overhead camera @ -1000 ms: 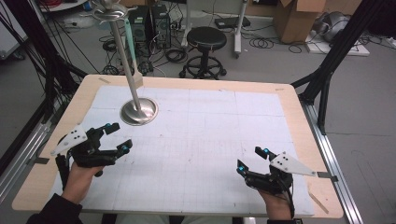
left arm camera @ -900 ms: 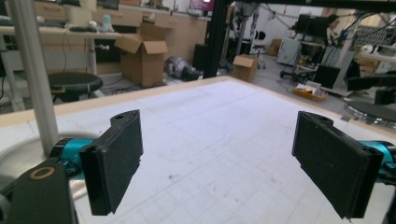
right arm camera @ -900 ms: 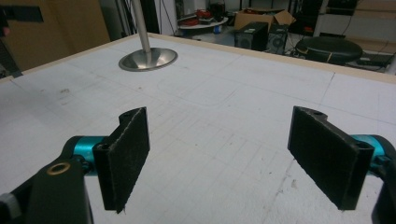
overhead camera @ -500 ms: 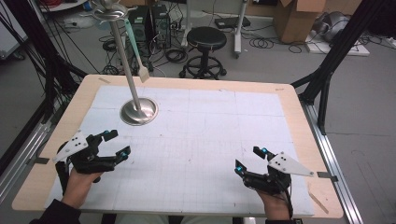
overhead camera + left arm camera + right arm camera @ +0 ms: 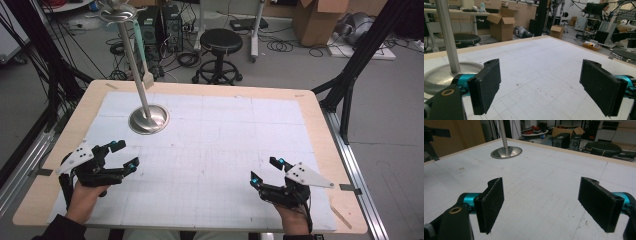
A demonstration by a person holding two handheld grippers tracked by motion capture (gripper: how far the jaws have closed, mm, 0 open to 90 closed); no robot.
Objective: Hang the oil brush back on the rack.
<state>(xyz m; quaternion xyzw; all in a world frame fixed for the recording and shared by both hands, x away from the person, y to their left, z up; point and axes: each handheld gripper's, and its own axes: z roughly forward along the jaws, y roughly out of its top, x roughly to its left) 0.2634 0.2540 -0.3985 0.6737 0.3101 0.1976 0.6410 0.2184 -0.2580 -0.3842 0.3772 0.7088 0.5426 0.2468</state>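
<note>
Left claw (image 5: 121,156) drifted slightly back toward the near-left edge of the surface (image 5: 215,130) over the last second; right claw (image 5: 265,171) barely moved. No grasp begun, so I'd judge this a ready stance before any reach. Both claws were spread wide with nothing between the pads, hovering low over the white grid mat. The metal stand (image 5: 148,119) stood upright at far left, nearest the left claw but clear of it. Forearms came in low, claws pointing forward and slightly inward.

Left gripper (image 5: 125,155) drawn back toward table's near edge, farther from stand base (image 5: 148,120).
</note>
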